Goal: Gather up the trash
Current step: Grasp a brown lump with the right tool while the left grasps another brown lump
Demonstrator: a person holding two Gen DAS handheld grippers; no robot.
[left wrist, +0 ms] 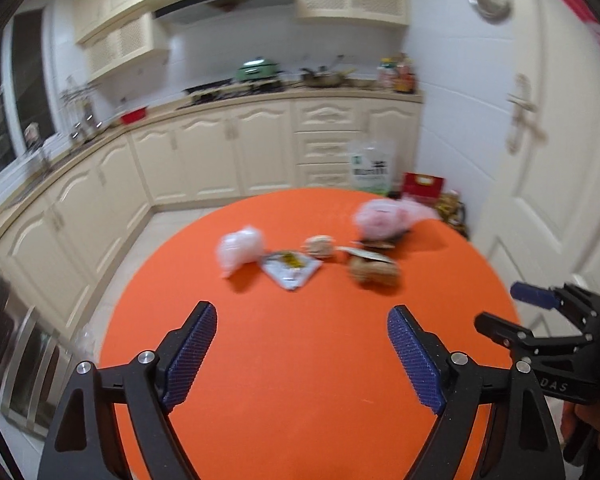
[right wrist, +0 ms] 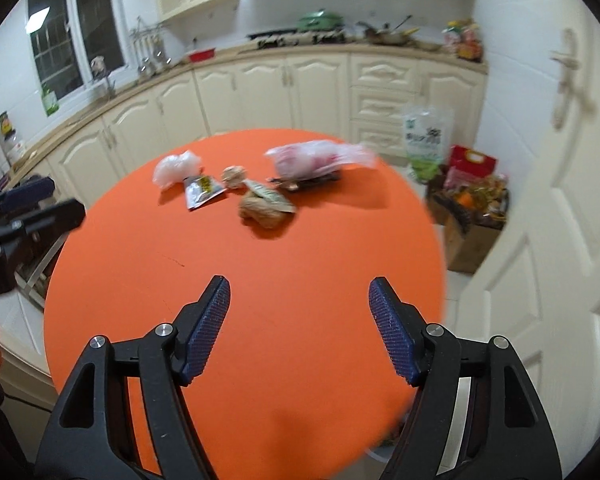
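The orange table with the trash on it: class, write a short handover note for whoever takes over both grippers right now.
Left gripper: jaws open, empty.
Right gripper: jaws open, empty.
On the orange table, far side: clear plastic bag, foil wrapper, small crumpled wad, brown paper ball, pink plastic bag.
Done: nothing visibly collected.
Left: pick up all five.

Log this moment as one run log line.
left claw: open, empty | right claw: open, empty | trash: on orange table, untouched | nearest: brown paper wad
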